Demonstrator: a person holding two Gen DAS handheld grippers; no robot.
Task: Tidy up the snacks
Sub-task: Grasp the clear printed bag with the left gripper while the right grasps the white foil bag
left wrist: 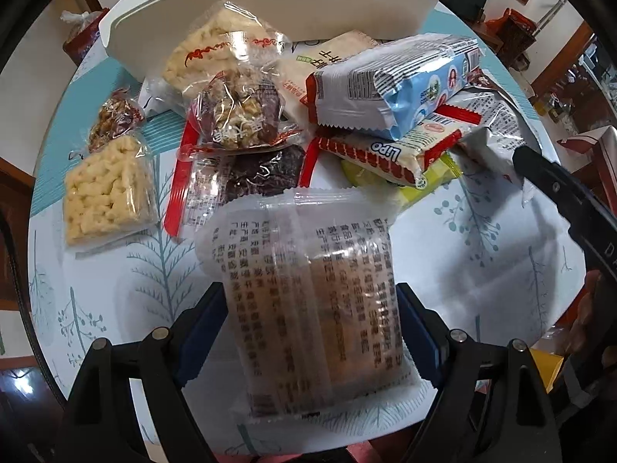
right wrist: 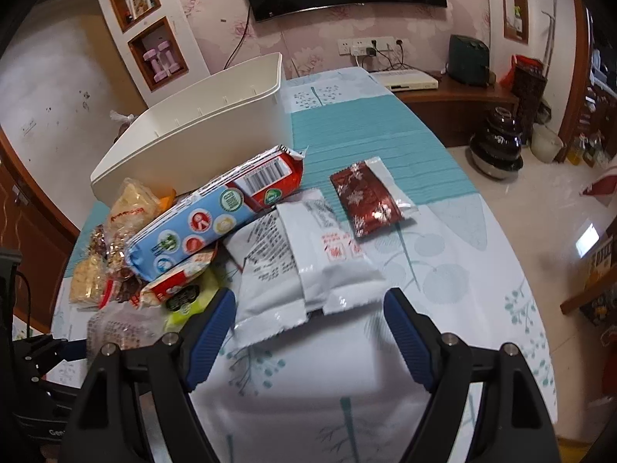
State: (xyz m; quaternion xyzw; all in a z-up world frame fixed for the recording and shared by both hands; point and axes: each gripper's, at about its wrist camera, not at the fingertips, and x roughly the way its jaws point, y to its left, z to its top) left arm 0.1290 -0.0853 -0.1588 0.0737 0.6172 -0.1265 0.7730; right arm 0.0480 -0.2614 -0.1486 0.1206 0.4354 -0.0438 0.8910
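Note:
My left gripper (left wrist: 310, 293) points down at the table and is open. A translucent packet with a brown cake (left wrist: 308, 308) lies between its blue pads (left wrist: 200, 332); I see no pad pressing on it. Beyond it lies a pile of snacks: puffed-rice bars (left wrist: 108, 196), nut bars (left wrist: 239, 112), a blue biscuit pack (left wrist: 405, 81) and a Lipo pack (left wrist: 397, 154). The white bin (left wrist: 270, 0) stands behind the pile. My right gripper (right wrist: 308, 301) is open and empty, just short of two white packets (right wrist: 308, 262). A dark red packet (right wrist: 370, 200) lies farther out.
The table wears a white and teal cloth (right wrist: 366, 135). The white bin (right wrist: 200, 123) sits at the far left of the table, with the blue biscuit pack (right wrist: 200, 227) in front of it. The table's right edge drops to a tiled floor (right wrist: 540, 193).

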